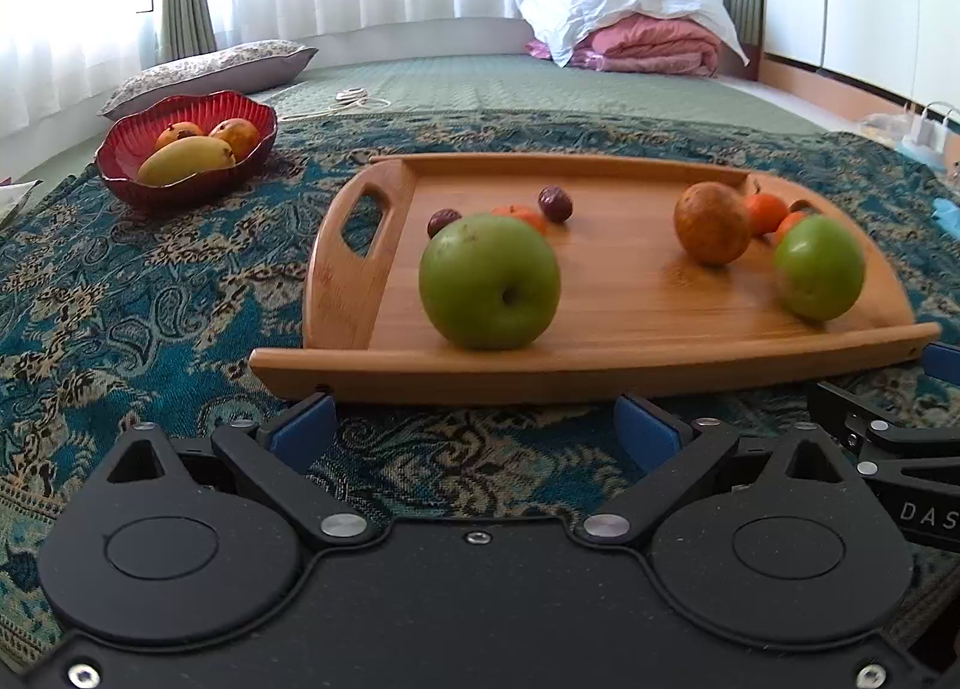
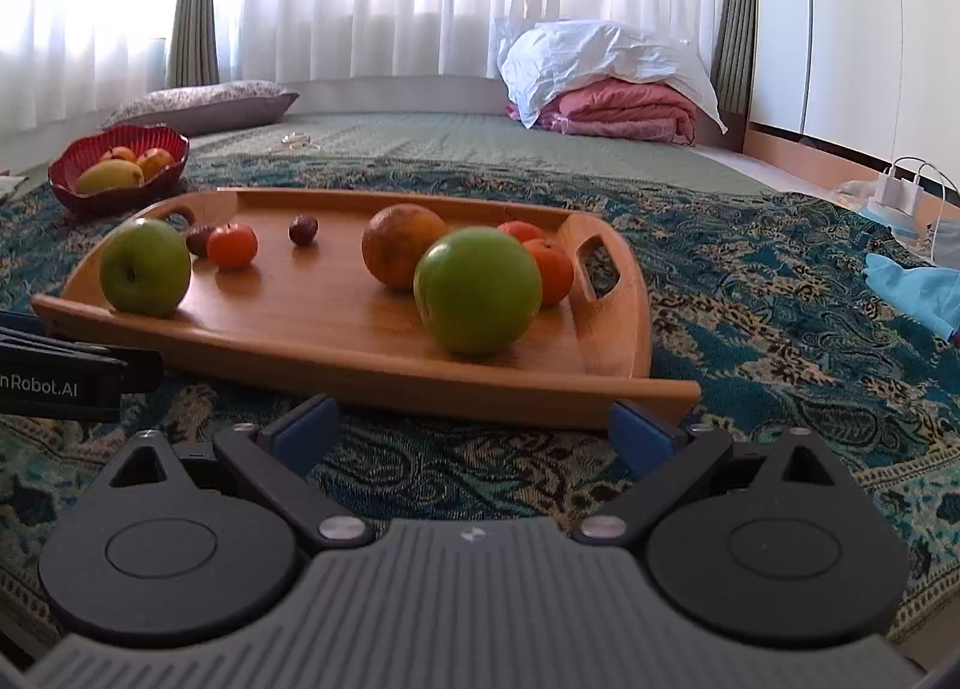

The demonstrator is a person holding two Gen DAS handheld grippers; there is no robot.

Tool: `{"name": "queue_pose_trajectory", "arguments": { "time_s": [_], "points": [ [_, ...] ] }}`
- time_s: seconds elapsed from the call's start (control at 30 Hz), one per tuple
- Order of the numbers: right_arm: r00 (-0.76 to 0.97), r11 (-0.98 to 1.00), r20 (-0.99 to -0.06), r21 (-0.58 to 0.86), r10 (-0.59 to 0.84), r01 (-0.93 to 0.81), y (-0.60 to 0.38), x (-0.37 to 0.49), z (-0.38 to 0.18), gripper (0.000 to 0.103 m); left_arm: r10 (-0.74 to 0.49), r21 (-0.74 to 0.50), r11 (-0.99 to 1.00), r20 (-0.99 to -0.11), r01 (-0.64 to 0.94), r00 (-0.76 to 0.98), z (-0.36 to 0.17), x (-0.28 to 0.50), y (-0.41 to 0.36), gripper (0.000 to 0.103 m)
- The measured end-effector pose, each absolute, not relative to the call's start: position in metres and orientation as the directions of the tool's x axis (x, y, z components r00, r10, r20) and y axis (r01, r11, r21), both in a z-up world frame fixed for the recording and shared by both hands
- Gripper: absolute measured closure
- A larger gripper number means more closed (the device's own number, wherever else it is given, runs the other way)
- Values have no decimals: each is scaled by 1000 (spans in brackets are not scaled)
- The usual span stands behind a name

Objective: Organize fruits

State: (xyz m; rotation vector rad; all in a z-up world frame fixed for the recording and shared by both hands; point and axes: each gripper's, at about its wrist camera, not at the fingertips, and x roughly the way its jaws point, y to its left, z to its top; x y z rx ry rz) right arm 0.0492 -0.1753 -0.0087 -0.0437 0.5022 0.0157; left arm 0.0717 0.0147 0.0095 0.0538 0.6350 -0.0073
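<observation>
Both the left gripper (image 1: 474, 425) and right gripper (image 2: 474, 425) stand wide apart and empty, just short of the wooden tray (image 1: 600, 371), probably each lined up on a green apple (image 1: 489, 281). The red bowl (image 1: 120, 149) beyond already holds a mango (image 1: 186, 160).

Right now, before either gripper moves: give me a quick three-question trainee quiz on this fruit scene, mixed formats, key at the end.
1. True or false: the yellow mango lies in the red scalloped bowl, not on the wooden handled tray.
2. How many green apples are on the tray?
A) one B) two C) three
3. Fill in: the jaws of the left gripper and the right gripper stand ____, with nothing between them.

Key: 1 true. 2 B, one apple near the tray's left handle, one near its right end. 3 open.
</observation>
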Motion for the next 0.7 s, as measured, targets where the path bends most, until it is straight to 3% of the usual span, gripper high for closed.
{"name": "queue_pose_trajectory", "arguments": {
  "time_s": [0.7],
  "points": [
    [846,997,-533,-63,-7,-32,-170,63,-23,0,4,28,999,-607,17,794,-6,83,20,0]
  ]
}}
